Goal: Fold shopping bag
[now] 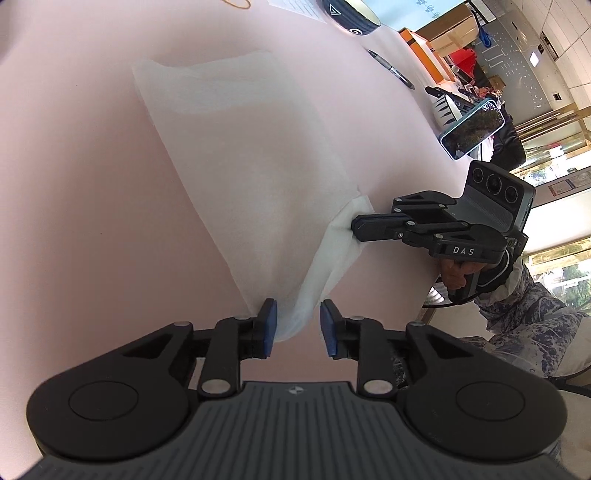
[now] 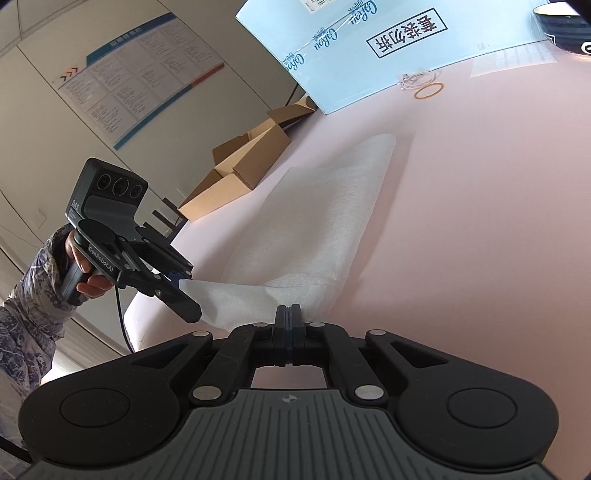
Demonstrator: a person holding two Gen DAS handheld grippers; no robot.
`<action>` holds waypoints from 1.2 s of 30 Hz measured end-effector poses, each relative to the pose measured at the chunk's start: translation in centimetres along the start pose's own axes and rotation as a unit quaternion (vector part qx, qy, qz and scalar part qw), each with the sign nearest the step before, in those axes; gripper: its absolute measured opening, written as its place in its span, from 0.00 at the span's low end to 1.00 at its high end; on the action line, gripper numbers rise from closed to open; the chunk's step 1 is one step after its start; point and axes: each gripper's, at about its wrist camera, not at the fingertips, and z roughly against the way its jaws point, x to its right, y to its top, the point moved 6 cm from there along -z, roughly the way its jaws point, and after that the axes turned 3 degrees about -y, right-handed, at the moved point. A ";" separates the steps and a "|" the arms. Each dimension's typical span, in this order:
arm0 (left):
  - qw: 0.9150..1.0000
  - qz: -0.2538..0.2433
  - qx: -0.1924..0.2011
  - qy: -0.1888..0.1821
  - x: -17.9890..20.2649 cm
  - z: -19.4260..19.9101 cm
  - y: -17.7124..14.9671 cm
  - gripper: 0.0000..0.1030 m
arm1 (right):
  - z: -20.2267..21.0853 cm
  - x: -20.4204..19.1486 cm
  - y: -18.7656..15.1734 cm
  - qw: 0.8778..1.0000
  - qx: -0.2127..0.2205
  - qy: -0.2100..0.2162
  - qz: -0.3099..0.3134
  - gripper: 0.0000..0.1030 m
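A white non-woven shopping bag lies folded into a long strip on the pink table. Its near end is lifted off the surface. In the left wrist view my left gripper stands open, its blue pads apart, with a drooping corner of the bag between them, close to the left pad. My right gripper is shut on the other near corner of the bag. The right wrist view shows the right gripper with jaws pressed together at the bag's edge, and the left gripper at the opposite corner.
A dark blue bowl, a pen and a phone lie on the far side of the table. A light blue box, a rubber band and a paper sheet sit beyond the bag. Open cardboard boxes stand past the table edge.
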 end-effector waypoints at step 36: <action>0.974 -0.010 0.226 0.017 1.4 -2.0 -2.3 0.02 | 0.1 -0.5 0.3 1.000 0.027 -0.001 0.002 0.02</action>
